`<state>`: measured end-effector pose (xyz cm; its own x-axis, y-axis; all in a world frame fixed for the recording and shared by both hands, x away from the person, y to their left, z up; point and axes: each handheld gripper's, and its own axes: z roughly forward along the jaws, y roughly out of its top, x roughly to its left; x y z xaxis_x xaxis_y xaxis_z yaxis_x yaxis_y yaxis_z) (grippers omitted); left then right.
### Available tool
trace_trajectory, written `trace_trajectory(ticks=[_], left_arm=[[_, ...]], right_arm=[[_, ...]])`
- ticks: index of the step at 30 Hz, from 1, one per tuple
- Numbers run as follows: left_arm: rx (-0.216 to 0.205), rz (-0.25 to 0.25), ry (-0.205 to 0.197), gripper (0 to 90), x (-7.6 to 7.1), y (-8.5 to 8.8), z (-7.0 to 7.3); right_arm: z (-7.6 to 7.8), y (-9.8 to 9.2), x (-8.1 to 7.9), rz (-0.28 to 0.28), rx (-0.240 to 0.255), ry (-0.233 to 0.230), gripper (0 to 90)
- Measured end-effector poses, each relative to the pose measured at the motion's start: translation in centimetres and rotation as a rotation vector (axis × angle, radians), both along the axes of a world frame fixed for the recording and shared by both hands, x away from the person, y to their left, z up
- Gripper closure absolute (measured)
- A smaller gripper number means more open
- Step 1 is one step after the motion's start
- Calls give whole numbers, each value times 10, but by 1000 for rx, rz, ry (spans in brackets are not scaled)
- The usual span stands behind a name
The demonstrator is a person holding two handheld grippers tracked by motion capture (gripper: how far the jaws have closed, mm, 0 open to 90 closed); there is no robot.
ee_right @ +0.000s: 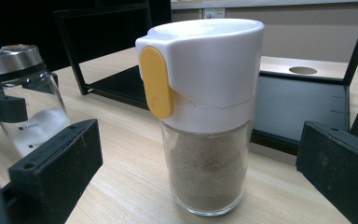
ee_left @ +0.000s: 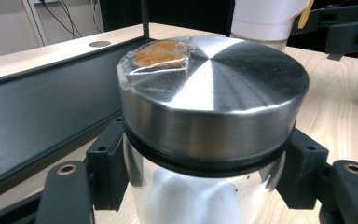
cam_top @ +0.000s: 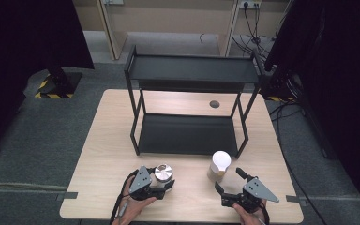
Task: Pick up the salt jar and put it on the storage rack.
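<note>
Near edge of table [cam_top: 98, 187]: two hands, a gripper in each.

Left gripper [cam_top: 157, 183] has its fingers [ee_left: 106, 168] clamped on a steel-lidded jar [ee_left: 214, 116], just under the lid. Both pads press the glass, one on each side. Jar stands on the table, not lifted, as far as the high view tells. White contents inside; a small plastic-wrapped orange patch is stuck on the lid.

Right gripper [cam_top: 228, 182] has its fingers [ee_right: 56, 163] wide. They flank a shaker [ee_right: 205, 116] without touching it, a gap showing on both sides. Shaker has a white cap with a yellow tab and brownish powder below. It stands upright on the table, just in front of the rack.

Behind both: black two-shelf rack [cam_top: 192, 136]. Lower shelf and top shelf are bare. A round hole in the table beyond it.

Judgement: early stage. The work looks like stowing both containers on the rack. Done so far: jar gripped, shaker lined up. Left: close on the shaker, lift both, carry them forward, set them on a shelf, let go.
</note>
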<state>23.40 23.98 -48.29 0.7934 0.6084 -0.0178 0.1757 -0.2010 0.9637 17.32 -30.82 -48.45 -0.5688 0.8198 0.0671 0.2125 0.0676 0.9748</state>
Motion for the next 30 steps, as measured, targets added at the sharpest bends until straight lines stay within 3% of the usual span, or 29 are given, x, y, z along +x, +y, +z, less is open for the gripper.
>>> trace_trajectory(ticks=[11, 30], left_arm=[[-14, -16, 25, 312, 2, -2, 12], [-16, -10, 25, 311, 2, 4, 33]], right_arm=[[0, -1, 0, 0, 2, -2, 5], [0, -1, 0, 3, 4, -1, 5]])
